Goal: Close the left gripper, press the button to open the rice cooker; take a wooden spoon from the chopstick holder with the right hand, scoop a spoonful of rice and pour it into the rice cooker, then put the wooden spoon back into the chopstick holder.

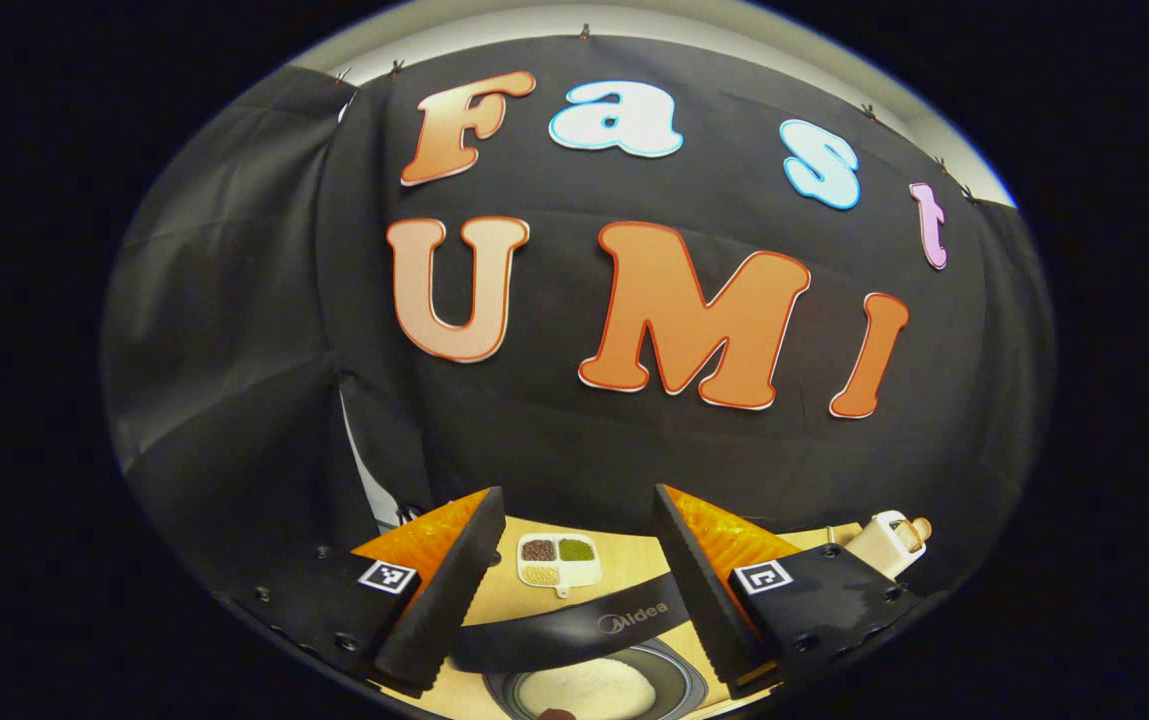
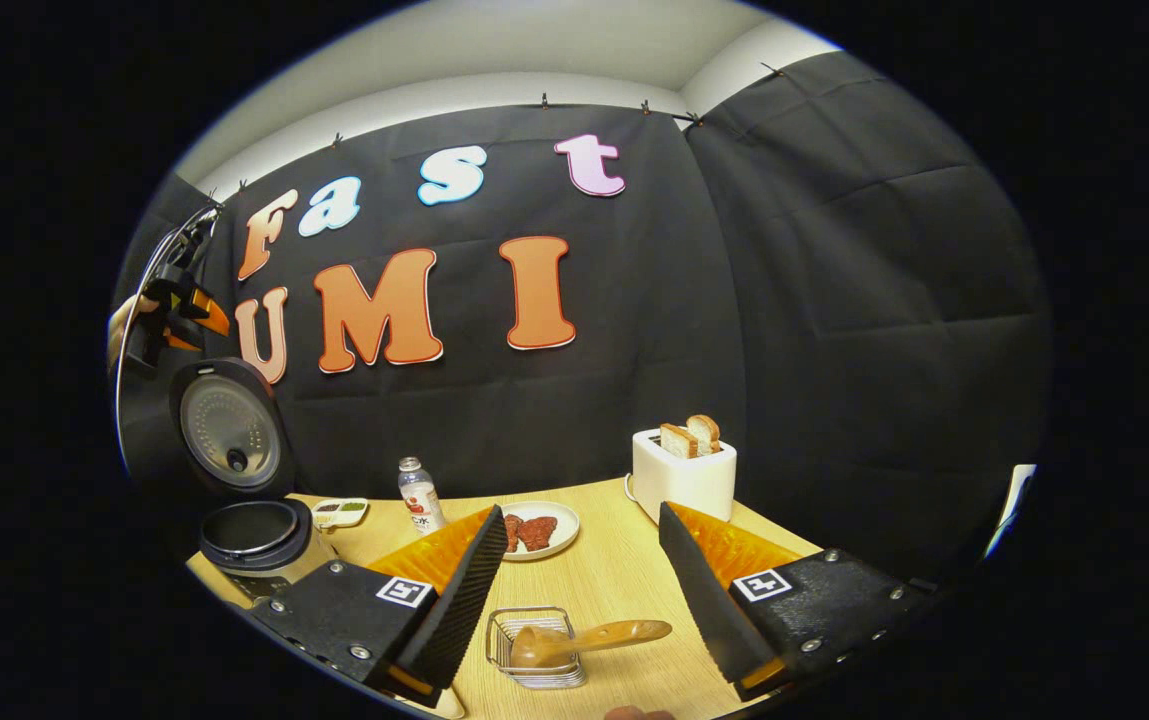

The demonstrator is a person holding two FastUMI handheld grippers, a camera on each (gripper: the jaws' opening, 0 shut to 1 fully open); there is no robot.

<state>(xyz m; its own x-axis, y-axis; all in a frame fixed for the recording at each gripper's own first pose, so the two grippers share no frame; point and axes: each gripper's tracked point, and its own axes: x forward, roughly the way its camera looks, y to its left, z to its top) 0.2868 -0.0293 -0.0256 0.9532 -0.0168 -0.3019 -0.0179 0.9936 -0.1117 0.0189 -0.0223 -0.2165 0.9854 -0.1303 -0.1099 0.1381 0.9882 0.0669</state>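
- Black cloth is walling in the booth, and a pale wooden table is carrying the kitchen things.
- On the table's left side, the rice cooker is standing with its lid swung upright, so the button step looks finished.
- In the left gripper view, the left gripper is hanging above the cooker with its jaws spread wide and gripping nothing (in the right gripper view, it is showing small and high, above the raised lid).
- Below that gripper, the open pot is showing white rice in its bottom; whether a spoonful was poured cannot be told.
- Just behind the cooker, a small divided dish of grains is sitting on the table.
- In the right gripper view, the right gripper is hovering with its jaws wide apart and empty.
- Between those fingers, the wooden spoon is lying tilted across a wire chopstick holder, bowl over the basket and handle pointing right.
- Judging by this, either the spoon is waiting to be taken or it is already returned; these views cannot settle which.
- Farther back, a water bottle, a plate of food and a white toaster with bread are standing apart from the task.
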